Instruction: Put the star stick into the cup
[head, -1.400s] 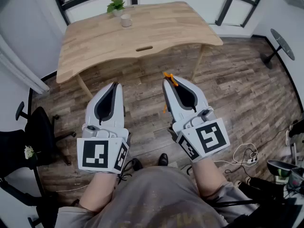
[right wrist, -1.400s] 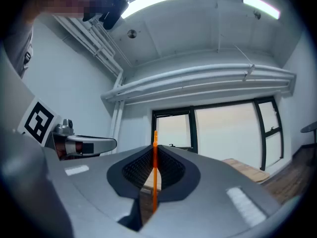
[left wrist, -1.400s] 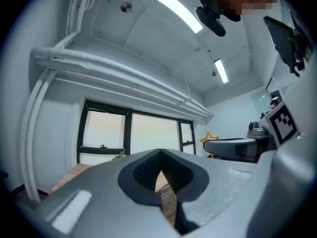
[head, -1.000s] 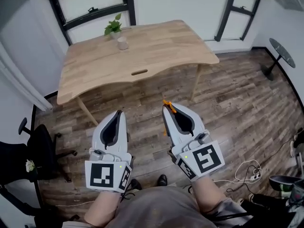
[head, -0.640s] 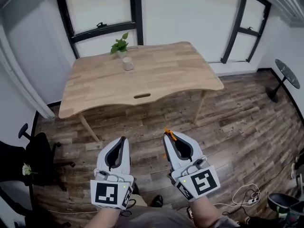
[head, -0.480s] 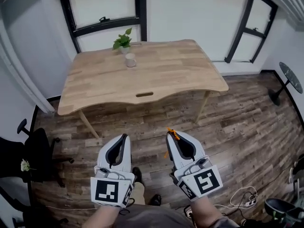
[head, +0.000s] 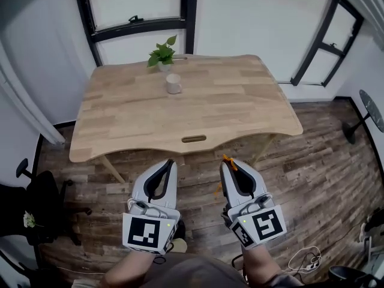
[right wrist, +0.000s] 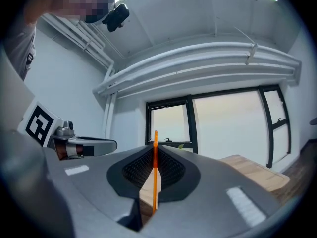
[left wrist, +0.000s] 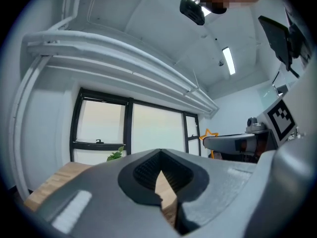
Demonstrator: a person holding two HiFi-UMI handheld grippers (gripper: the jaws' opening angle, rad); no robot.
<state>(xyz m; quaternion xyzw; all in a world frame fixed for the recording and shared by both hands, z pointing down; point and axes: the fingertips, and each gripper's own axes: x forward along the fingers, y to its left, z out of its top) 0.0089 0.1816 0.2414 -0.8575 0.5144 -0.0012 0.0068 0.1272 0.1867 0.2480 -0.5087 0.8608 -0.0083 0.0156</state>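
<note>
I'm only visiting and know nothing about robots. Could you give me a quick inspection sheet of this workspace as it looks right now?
Surface: wooden table, ahead of both grippers.
Job's things: cup upright toward the table's far edge; orange star stick held in the right gripper, not yet at the cup.
Clutter: small potted plant just behind the cup.
Grippers: left gripper shut, nothing in it; right gripper shut on the star stick; both in front of the table's near edge.
Cables: white cable lying on the floor at lower right.
Surroundings: plank floor, black-framed windows, black chair at left.
</note>
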